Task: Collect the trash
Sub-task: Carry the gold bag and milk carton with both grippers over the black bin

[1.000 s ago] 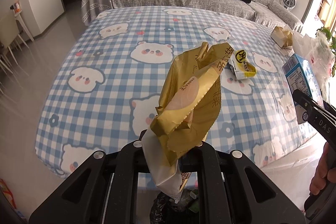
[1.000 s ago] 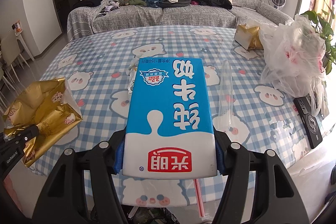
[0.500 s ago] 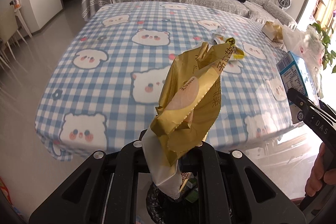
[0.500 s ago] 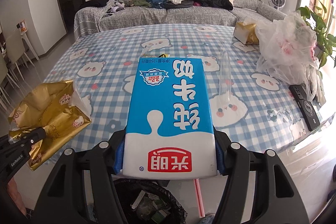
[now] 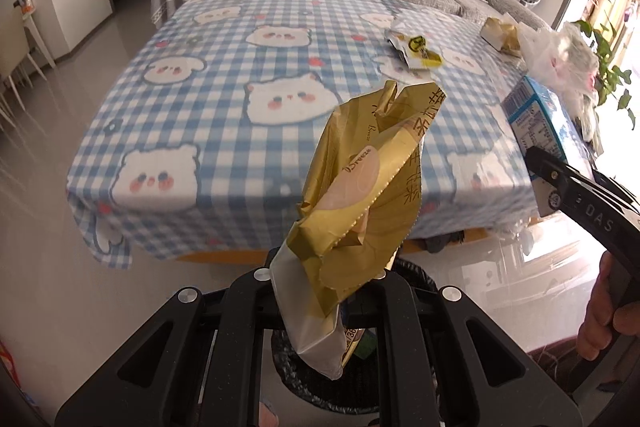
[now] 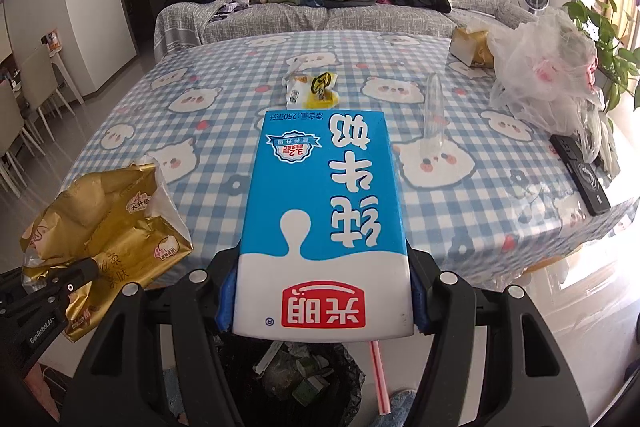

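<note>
**Both loads over the bin: release cleanly**

Your left gripper (image 5: 320, 291) is pinched tight on the gold wrapper (image 5: 360, 195); your right gripper (image 6: 322, 291) clamps the blue milk carton (image 6: 324, 219), pink straw (image 6: 378, 375) dangling below. The black-lined trash bin (image 6: 296, 375) sits beneath both. Centre each load above the opening before letting go; the wrapper is light and may drift. Remaining on the checked tablecloth (image 6: 224, 131): yellow snack packet (image 6: 316, 91), clear sleeve (image 6: 434, 115). Nothing blocks the drop.

Bin (image 6: 296, 375) sits at the bottom of the frame right under my milk carton (image 6: 320, 227), wrapper (image 6: 108, 227) off to the lower left, table (image 6: 200, 131) mid-frame, sofa (image 6: 360, 15) behind it up top.
</note>
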The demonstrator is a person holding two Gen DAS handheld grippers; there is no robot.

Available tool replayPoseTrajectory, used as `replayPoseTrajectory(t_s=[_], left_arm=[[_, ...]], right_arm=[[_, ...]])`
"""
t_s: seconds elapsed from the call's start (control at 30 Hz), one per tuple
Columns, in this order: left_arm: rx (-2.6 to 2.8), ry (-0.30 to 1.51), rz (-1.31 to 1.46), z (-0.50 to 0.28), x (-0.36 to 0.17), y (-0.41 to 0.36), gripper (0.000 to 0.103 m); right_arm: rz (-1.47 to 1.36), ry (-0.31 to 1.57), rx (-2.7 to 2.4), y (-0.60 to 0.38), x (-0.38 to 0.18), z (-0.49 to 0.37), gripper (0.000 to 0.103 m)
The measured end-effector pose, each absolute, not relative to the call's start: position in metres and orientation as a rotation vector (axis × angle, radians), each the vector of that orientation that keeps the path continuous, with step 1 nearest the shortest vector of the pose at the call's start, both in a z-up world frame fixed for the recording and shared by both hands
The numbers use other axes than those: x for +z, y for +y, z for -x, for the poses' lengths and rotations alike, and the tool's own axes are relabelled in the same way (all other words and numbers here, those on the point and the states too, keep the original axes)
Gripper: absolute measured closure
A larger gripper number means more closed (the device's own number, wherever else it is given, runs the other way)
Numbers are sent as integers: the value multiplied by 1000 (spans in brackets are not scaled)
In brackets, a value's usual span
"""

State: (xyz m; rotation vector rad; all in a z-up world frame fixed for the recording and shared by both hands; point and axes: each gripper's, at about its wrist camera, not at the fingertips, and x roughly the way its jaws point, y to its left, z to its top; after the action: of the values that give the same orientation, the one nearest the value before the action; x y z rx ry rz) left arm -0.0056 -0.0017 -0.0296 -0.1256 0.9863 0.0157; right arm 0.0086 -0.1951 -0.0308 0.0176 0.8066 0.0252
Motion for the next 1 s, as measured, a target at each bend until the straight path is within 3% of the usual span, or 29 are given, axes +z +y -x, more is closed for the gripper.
replayPoseTrajectory(t_s=[0.5, 1.0], left_arm=[[-1, 1013, 141, 52, -51, -14, 91], [35, 1114, 163, 87, -109, -12, 91]], right_arm=[[-2, 820, 47, -183, -57, 43, 42], [9, 880, 31, -183, -113, 79, 43]])
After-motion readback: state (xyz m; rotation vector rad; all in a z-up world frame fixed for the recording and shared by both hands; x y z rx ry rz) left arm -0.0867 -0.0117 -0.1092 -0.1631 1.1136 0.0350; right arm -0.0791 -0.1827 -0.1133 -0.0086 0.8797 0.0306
